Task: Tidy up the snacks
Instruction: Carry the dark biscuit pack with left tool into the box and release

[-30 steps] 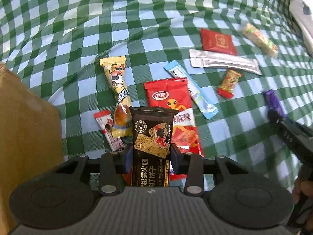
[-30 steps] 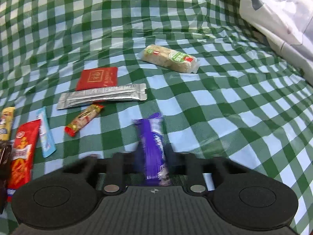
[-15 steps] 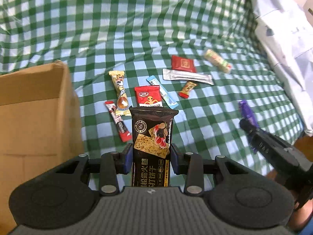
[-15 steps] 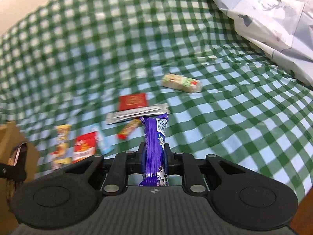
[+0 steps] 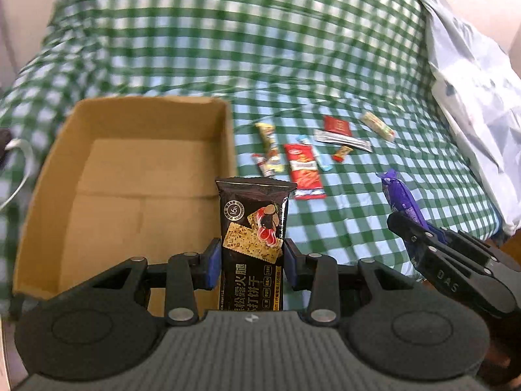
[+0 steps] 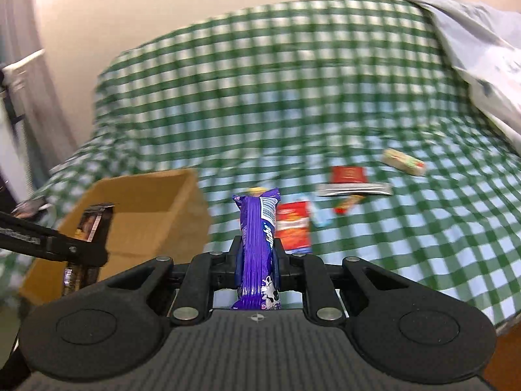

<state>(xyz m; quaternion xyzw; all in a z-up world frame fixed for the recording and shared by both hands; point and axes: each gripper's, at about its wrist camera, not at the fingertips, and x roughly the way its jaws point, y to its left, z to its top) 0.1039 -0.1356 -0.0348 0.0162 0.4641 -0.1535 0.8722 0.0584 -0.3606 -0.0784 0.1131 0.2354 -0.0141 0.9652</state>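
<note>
The left claw (image 5: 252, 262) pinches a black cracker packet (image 5: 253, 234) upright at the lower centre of the left wrist frame, its blue pads (image 5: 211, 262) pressed against the wrapper's sides. Behind and to the left of the packet sits an open cardboard box (image 5: 130, 176), its bare floor showing, on a green-and-white checked cloth (image 5: 228, 49). At the right edge of the same frame the right claw (image 5: 403, 224) comes in from the lower right, closed on a purple snack bar (image 5: 399, 195) whose crimped end sticks up past its tips. In the right wrist frame that purple bar (image 6: 257, 244) stands upright at centre, squeezed between the two fingers, while the left claw reaches in from the left edge holding the black packet (image 6: 89, 228) over the box (image 6: 146, 208). The rest of the snacks lie loose on the cloth at centre right of the left wrist frame: a yellow wrapper (image 5: 268, 140), a large red packet (image 5: 302, 169), a light blue stick (image 5: 317, 156), a long silver sachet (image 5: 343, 141), a small red-and-gold candy (image 5: 342, 153), a flat red square packet (image 5: 337, 125) and a pale clear-wrapped bar (image 5: 377, 126). A pale printed sheet (image 5: 472, 97) lies bunched along the right side of the frame.
</note>
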